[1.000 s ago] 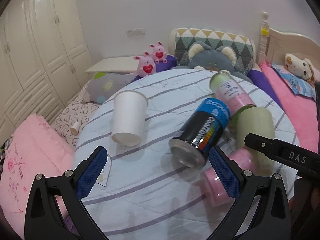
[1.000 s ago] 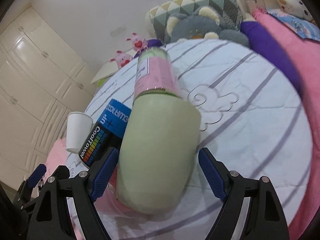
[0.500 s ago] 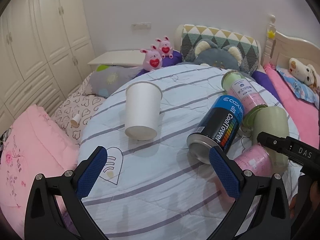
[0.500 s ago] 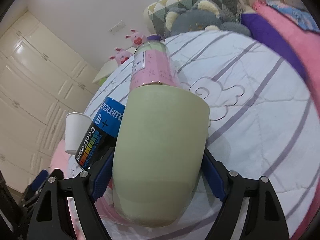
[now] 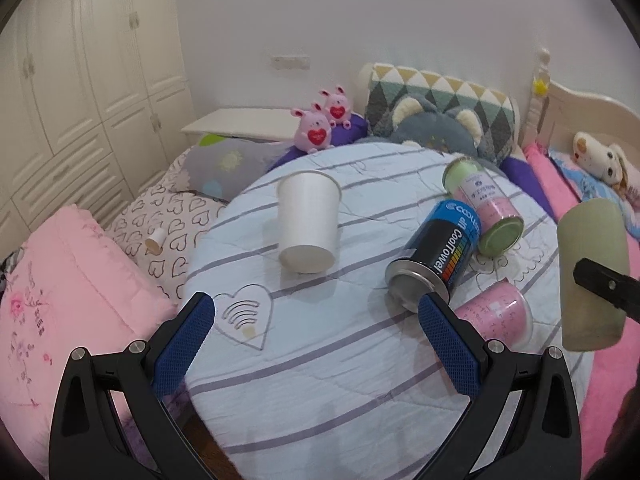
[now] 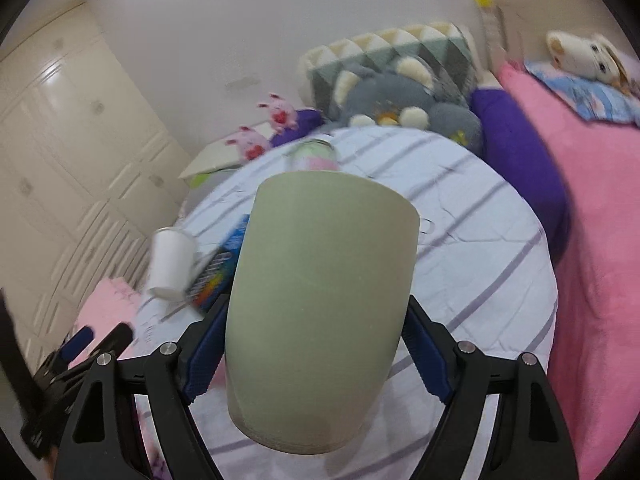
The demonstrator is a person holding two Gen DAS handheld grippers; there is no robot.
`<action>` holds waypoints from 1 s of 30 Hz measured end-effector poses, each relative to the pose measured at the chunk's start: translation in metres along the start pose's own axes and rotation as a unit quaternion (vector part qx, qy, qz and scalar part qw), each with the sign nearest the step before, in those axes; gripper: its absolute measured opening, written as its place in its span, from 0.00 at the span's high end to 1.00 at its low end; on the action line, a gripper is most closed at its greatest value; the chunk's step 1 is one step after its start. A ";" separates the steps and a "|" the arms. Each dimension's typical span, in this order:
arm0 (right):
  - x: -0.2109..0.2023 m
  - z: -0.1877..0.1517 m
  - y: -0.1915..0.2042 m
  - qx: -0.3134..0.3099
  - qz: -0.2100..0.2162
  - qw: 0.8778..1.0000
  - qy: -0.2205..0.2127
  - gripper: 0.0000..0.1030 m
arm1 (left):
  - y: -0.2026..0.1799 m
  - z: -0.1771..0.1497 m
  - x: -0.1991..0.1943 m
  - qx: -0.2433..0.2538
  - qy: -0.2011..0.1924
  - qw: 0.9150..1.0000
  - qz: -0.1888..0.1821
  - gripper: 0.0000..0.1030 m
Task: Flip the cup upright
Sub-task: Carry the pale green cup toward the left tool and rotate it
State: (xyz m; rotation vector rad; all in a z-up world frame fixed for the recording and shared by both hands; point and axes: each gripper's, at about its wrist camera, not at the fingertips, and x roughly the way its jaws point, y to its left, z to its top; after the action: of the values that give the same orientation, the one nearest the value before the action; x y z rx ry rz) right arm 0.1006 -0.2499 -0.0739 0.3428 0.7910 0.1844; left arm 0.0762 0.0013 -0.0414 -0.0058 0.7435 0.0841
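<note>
My right gripper is shut on a pale green cup and holds it in the air above the round striped table, its base towards the camera. In the left wrist view the green cup hangs at the right edge, clamped by a black finger. My left gripper is open and empty, low over the near part of the table. A white paper cup lies tilted on the table, beyond the left gripper.
A black and blue CoolTowel can, a pink and green can and a pink cup lie on the table's right side. Plush toys, pillows and pink bedding surround the table. White wardrobes stand left.
My right gripper has closed on the green cup and lifted it off the table, tipping its mouth end upward. My left gripper has drawn back and stayed open.
</note>
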 end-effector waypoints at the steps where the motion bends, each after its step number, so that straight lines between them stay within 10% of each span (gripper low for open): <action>1: -0.003 -0.001 0.006 -0.007 0.003 1.000 -0.001 0.20 | 0.005 -0.001 -0.004 -0.004 -0.004 1.000 0.001 0.00; 14: 0.034 -0.039 0.105 -0.104 0.079 0.989 0.065 0.20 | 0.093 -0.023 -0.029 -0.063 -0.009 0.997 0.037 0.00; 30: 0.083 -0.052 0.131 -0.142 0.039 0.983 0.105 0.18 | 0.112 -0.029 -0.002 -0.086 0.033 0.996 0.020 0.00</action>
State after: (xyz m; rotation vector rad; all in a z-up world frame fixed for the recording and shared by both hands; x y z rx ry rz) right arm 0.1157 -0.0925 -0.1148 0.0831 0.9464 0.4072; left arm 0.0463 0.1120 -0.0588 -0.1583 0.8011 0.1866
